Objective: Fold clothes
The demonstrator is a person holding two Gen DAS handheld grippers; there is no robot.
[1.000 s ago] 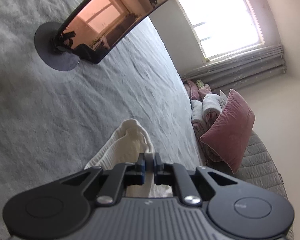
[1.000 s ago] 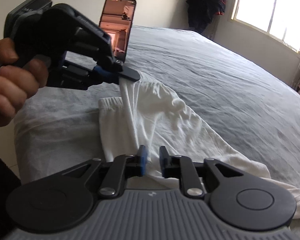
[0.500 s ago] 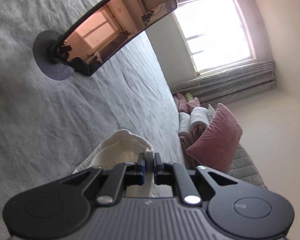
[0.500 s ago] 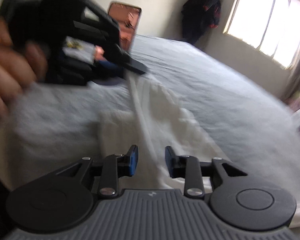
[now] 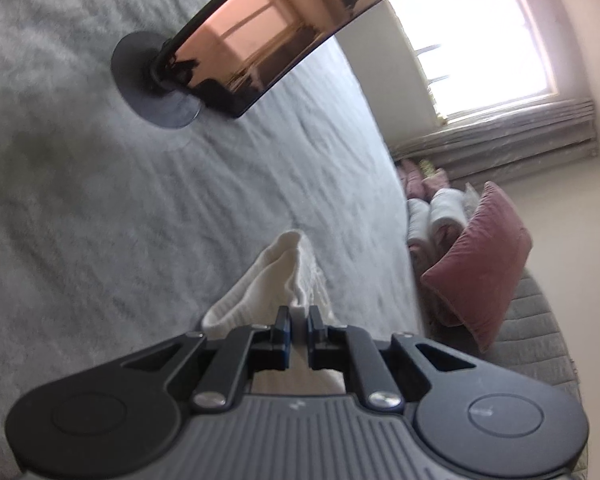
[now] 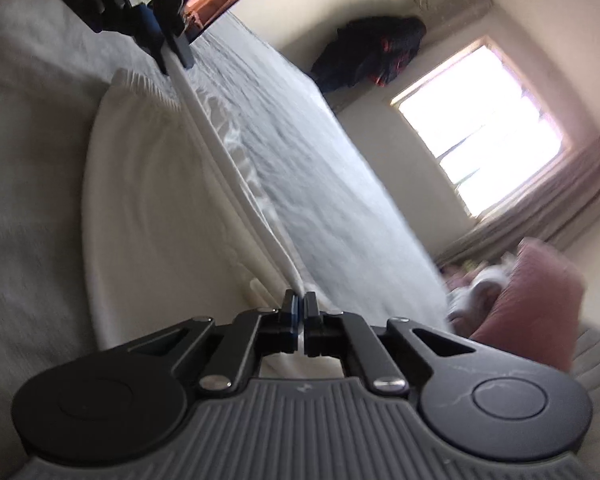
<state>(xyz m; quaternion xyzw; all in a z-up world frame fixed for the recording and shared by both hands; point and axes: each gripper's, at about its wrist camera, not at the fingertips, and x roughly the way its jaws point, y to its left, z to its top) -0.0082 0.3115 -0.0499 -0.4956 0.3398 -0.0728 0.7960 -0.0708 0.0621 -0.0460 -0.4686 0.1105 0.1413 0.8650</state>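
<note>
No readable text, number or brand is being shown in either view. Only a small pale emblem, too faint to be made out, is being seen on the ribbed grey body just behind the fingers of the left gripper (image 5: 299, 319) and of the right gripper (image 6: 301, 307).

Left gripper (image 5: 299, 318) pinched on a fold of white garment (image 5: 278, 276), jaws nearly together with cloth between. Garment bunches up just beyond the fingertips over grey bedspread (image 5: 100, 208). Phone on round stand (image 5: 156, 80) far left (screen reflective). Pink cushion (image 5: 480, 264) right, window (image 5: 472, 36) beyond.
</note>
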